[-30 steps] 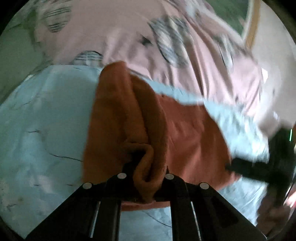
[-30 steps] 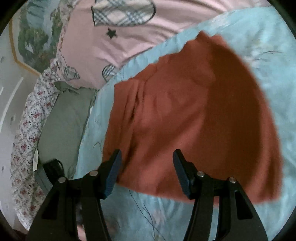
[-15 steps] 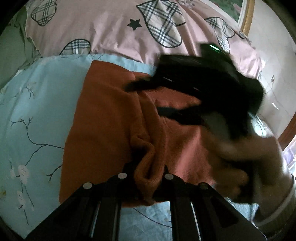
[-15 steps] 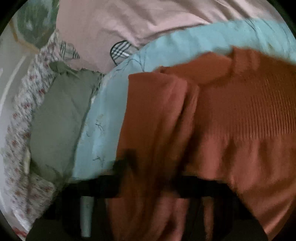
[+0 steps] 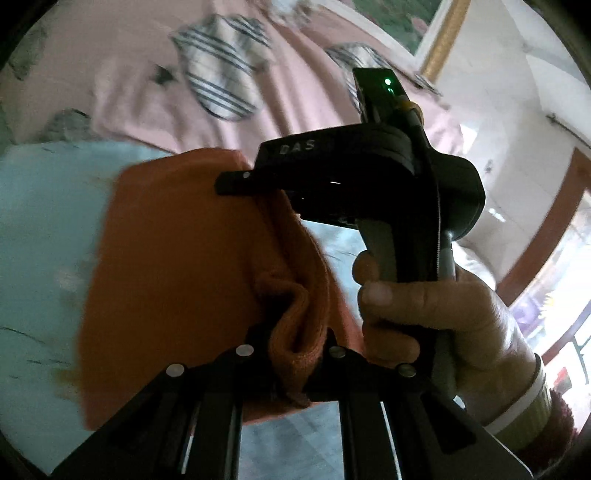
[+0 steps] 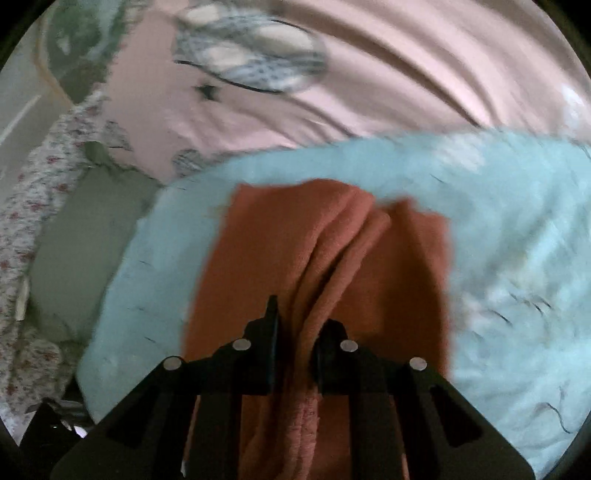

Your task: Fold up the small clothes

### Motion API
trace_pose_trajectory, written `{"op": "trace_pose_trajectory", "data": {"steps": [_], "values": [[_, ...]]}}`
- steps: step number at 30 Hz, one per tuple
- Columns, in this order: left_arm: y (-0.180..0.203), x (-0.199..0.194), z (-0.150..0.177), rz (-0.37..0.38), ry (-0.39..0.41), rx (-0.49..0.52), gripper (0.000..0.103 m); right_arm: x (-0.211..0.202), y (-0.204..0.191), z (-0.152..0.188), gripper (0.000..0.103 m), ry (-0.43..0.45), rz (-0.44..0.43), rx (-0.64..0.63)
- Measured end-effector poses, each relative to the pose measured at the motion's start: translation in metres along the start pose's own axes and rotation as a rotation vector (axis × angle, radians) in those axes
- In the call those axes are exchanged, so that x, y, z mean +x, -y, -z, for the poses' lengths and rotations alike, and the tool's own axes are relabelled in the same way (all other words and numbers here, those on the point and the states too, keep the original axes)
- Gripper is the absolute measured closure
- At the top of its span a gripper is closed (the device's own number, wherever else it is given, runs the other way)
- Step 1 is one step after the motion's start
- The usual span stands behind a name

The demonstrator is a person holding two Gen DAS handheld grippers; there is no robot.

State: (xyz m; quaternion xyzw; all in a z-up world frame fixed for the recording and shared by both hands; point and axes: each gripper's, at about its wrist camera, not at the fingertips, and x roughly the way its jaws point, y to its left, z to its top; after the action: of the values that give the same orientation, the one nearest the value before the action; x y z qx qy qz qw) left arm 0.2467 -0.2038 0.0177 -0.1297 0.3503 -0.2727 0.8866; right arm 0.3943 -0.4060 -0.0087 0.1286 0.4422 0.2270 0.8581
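Observation:
A rust-orange knit garment (image 5: 177, 266) lies on the light blue bedspread (image 5: 40, 221). My left gripper (image 5: 295, 354) is shut on a bunched fold of its near edge. My right gripper (image 6: 297, 343) is shut on another gathered ridge of the same garment (image 6: 332, 240), which runs away from the jaws in long creases. In the left wrist view the right gripper's black body and the hand (image 5: 424, 317) that holds it fill the right side, with its fingers lying over the garment's far edge. Both views are blurred by motion.
A pink quilt (image 6: 369, 74) with plaid heart prints lies beyond the blue bedspread (image 6: 517, 240). A grey-green pillow (image 6: 81, 240) and floral fabric (image 6: 26, 206) sit at the left. A framed picture (image 5: 424, 29) hangs on the wall at the back.
My right gripper has shut on a ridge of the garment and lifted it. It has swung in close beside my left gripper, which keeps its grip on the fold.

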Motion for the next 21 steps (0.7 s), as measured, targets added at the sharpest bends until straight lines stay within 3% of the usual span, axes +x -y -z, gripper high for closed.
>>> {"op": "trace_pose_trajectory", "data": {"steps": [4, 7, 18, 21], "values": [[0.025, 0.044, 0.018, 0.057, -0.072, 0.01, 0.095, 0.001, 0.033, 0.013, 0.087, -0.01, -0.001, 0.057], [0.028, 0.069, 0.032, 0.076, -0.128, -0.017, 0.095, -0.002, 0.032, 0.013, 0.087, 0.014, -0.013, 0.04], [0.035, 0.078, 0.041, 0.062, -0.153, 0.011, 0.094, -0.02, 0.027, 0.017, 0.088, 0.104, 0.059, 0.036], [0.036, 0.075, 0.041, 0.065, -0.15, 0.014, 0.094, -0.02, 0.033, 0.01, 0.088, 0.084, 0.082, 0.066]]}}
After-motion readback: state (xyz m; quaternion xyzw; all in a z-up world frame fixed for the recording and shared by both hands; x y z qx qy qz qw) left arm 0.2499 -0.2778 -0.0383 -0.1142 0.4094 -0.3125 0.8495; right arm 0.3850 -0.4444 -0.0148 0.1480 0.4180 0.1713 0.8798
